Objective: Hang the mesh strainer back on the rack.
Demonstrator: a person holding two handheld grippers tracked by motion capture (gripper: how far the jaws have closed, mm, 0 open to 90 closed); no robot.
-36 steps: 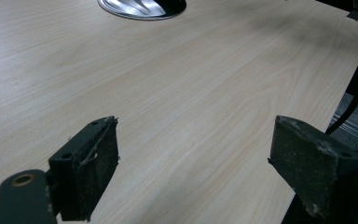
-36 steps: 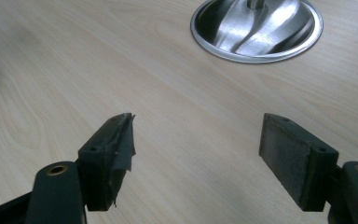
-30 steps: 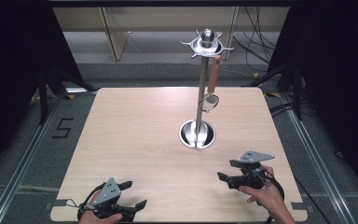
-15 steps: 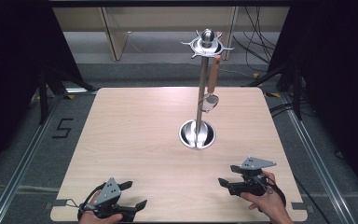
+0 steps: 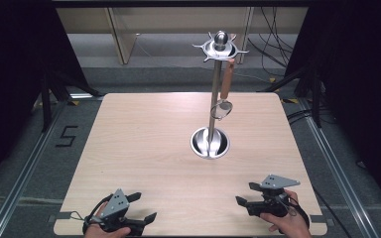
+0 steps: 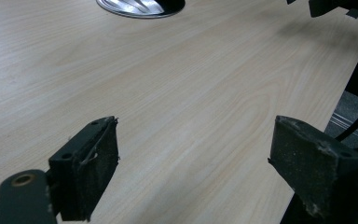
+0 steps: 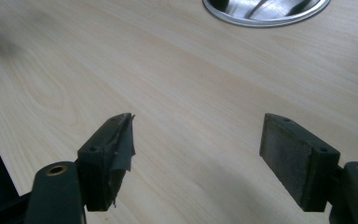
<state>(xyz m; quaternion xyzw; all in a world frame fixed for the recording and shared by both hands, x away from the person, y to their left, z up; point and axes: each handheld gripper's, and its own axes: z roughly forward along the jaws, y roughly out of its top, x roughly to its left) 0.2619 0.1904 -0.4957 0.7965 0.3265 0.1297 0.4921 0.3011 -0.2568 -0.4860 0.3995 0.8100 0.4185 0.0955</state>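
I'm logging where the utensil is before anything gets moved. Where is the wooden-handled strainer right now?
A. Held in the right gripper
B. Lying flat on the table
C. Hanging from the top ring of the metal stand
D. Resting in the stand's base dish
C: in the high view the strainer hangs by its handle from the ring at the top of the stand, clear of the table; both grippers sit open near the front edge.

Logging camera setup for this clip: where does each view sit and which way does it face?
High view: above the person's side, looking forward and down on the table and utensil stand; both hands, left gripper and right gripper at the bottom.
Left gripper view: rides low, facing across the table; its open jaws show.
Right gripper view: likewise, open jaws.
Shared: all show the stand's round base.
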